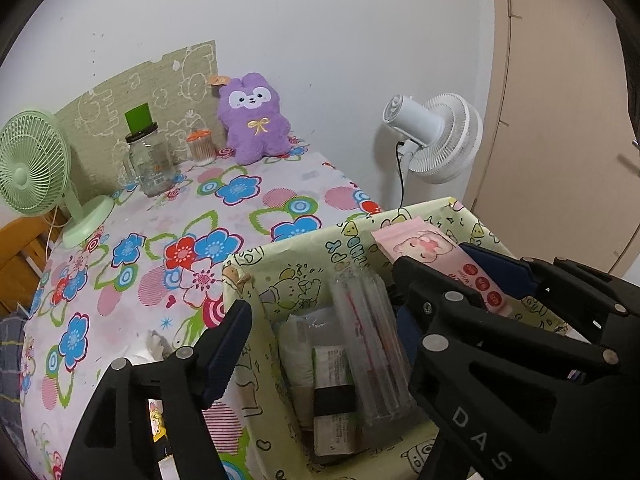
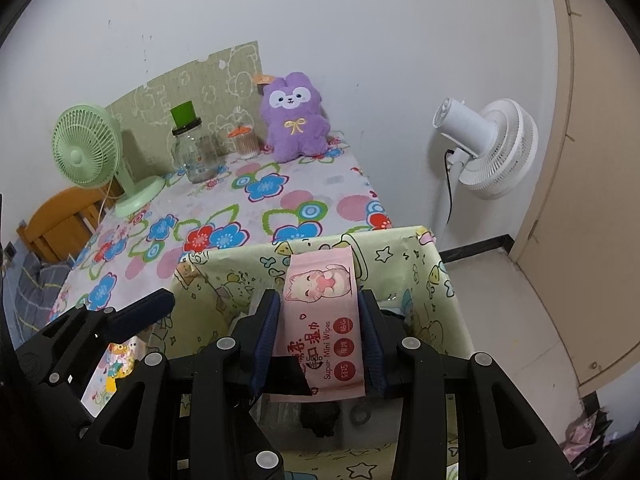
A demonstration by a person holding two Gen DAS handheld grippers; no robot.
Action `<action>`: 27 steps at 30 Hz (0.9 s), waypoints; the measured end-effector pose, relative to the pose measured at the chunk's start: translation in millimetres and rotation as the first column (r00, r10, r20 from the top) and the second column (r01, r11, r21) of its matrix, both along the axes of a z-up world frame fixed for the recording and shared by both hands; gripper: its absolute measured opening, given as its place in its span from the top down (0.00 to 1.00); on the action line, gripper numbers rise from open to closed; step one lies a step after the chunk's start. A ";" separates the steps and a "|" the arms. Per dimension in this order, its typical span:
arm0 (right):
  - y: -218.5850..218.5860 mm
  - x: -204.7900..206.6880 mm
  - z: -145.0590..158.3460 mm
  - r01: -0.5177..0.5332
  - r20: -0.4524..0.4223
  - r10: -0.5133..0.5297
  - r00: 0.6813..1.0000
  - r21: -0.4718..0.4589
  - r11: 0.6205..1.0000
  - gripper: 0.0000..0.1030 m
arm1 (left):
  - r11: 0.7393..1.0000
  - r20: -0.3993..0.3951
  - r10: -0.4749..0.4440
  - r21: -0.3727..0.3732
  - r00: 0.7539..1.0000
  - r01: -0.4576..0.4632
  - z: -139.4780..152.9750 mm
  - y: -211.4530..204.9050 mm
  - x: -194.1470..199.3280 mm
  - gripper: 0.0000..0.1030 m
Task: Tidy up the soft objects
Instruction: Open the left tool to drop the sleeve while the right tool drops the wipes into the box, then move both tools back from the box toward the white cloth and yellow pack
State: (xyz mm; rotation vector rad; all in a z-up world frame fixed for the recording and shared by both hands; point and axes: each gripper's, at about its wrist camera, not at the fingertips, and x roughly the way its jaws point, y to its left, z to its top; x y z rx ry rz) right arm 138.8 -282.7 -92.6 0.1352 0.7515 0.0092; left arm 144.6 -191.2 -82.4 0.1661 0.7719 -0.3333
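My right gripper (image 2: 320, 320) is shut on a pink pack of mini wipes (image 2: 320, 312) and holds it over the open yellow-green cartoon storage box (image 2: 424, 276). In the left wrist view the wipes pack (image 1: 440, 260) and the right gripper (image 1: 448, 276) hang over the same box (image 1: 248, 272). My left gripper (image 1: 320, 320) is open and empty, its left finger (image 1: 224, 352) outside the box's left wall. The box holds a clear tube pack (image 1: 372, 344) and several small packets. A purple plush bunny (image 1: 252, 118) sits at the table's far end against the wall.
A green desk fan (image 1: 36, 168), a glass jar with green lid (image 1: 148, 156) and a cotton-swab jar (image 1: 200, 146) stand at the back of the flowered tablecloth (image 1: 168, 216). A white standing fan (image 2: 488, 148) is right of the table. A wooden chair (image 2: 60, 220) stands at left.
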 end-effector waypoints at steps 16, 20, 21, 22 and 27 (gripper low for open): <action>15.2 -15.0 11.2 -0.006 0.041 0.007 0.999 -0.022 1.000 0.24 | 1.000 0.021 -0.002 -0.024 1.000 0.002 11.5 15.6 -15.9 0.16; 22.3 -19.4 16.9 -0.012 0.050 0.013 0.999 -0.026 1.000 0.22 | 1.000 0.032 0.003 -0.030 0.999 -0.002 17.5 24.2 -21.7 0.15; 24.2 -20.5 18.1 -0.012 0.054 0.013 0.998 -0.028 1.000 0.21 | 1.000 0.037 0.006 -0.031 0.999 -0.004 19.2 26.5 -23.0 0.15; 26.3 -21.7 19.6 -0.013 0.058 0.015 0.998 -0.028 1.000 0.20 | 0.999 0.040 0.007 -0.032 0.999 -0.006 20.4 28.5 -24.1 0.15; 40.3 -29.3 28.9 -0.016 0.084 0.019 0.996 -0.039 0.999 0.17 | 0.999 0.062 0.019 -0.034 0.998 -0.017 29.4 41.2 -30.8 0.11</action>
